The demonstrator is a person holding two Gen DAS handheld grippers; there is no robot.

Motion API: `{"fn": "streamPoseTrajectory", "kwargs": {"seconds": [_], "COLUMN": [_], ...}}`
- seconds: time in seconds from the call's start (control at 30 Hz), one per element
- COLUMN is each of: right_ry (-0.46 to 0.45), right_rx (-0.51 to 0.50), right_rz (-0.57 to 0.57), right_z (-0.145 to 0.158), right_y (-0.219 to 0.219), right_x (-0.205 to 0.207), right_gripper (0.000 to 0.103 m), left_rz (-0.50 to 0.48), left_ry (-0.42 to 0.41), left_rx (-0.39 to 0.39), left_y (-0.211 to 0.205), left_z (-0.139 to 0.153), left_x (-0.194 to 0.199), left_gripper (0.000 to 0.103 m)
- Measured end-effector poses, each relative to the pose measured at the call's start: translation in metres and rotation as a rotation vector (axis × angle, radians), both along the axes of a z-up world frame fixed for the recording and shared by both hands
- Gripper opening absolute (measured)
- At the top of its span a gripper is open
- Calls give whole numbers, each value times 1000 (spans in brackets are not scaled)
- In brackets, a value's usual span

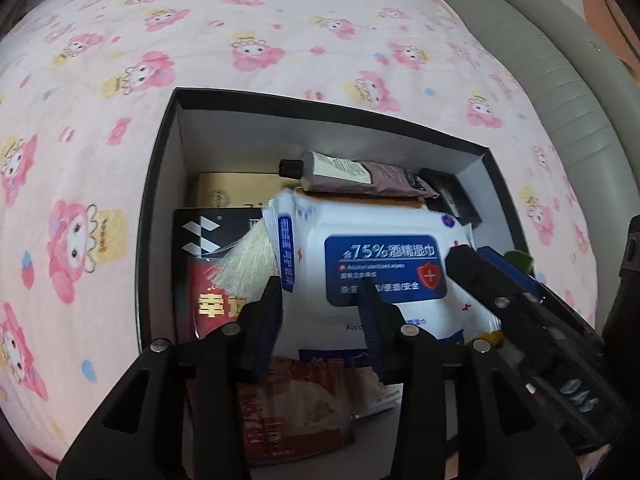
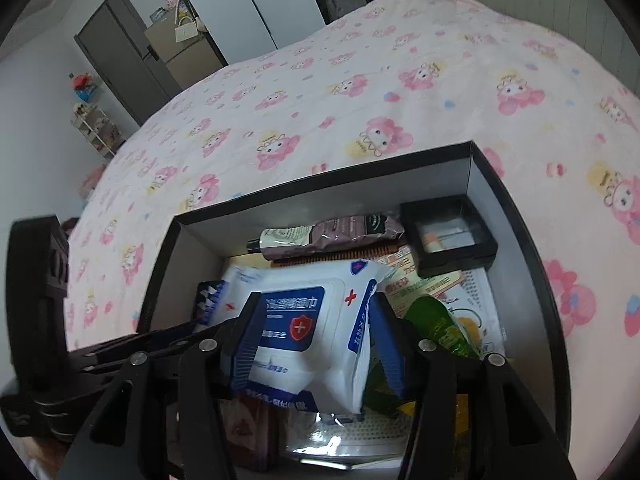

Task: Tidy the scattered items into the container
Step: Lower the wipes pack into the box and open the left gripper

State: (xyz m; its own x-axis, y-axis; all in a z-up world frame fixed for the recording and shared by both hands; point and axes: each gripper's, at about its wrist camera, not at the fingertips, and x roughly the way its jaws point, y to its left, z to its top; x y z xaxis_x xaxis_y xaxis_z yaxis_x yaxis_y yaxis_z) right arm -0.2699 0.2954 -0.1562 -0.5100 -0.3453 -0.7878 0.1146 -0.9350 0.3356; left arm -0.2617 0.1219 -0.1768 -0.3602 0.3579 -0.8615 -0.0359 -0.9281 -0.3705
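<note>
A black box (image 1: pixel 160 168) with white inner walls sits on the pink bed and holds several items. A white pack of alcohol wipes (image 1: pixel 376 264) with a blue label lies on top of them. My left gripper (image 1: pixel 320 292) is over the pack's near end, jaws apart, not clamping it. My right gripper (image 2: pixel 314 308) has its jaws on both sides of the same pack (image 2: pixel 304 320) and holds it, tilted, inside the box (image 2: pixel 516 216). The right gripper also shows at the right of the left wrist view (image 1: pixel 492 276).
In the box lie a tube (image 1: pixel 340 172), a small black case (image 2: pixel 448 232), a green packet (image 2: pixel 440 324), a black booklet (image 1: pixel 200 232) and printed packets. The pink cartoon bedspread (image 1: pixel 280 40) surrounds the box. A grey headboard (image 1: pixel 560 80) is at right.
</note>
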Motion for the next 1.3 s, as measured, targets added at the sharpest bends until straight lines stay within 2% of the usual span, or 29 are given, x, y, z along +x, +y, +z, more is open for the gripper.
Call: {"fn": "streamPoseTrajectory", "kwargs": {"seconds": [0.17,0.27,0.33,0.5,0.67,0.77,0.93,1.17,1.3], "right_ry": [55,55,56,36,-19,-17,-48,-57,0], "right_rx": [48,13,11,104,66,74,44,118,229], "right_rz": [-47,-41,-43,-53,49,75,-44,-118,-175], "right_z": [17,26,30,32,20,19,11,4,12], "right_y": [12,20,26,39,34,27,46,56,54], "right_x": [10,16,19,29,38,40,32,28,31], "right_gripper": [50,51,51,51,51,52,52,52,52], "left_rz": [10,17,-9,-95,-114,-156,-207,-164,-142], "left_ry": [14,23,11,-30,-69,-100,-136,-169,-147], "left_rx": [-15,-24,-36,-111,-124,-91,-109,-71,-33], "left_y": [-3,-5,-3,12,20,31,56,72,71], "left_z": [6,9,10,4,-6,-10,-20,-32,-28], "left_x": [9,15,21,31,32,32,17,-15,-14], "left_gripper": [39,38,39,38,38,38,35,34,34]}}
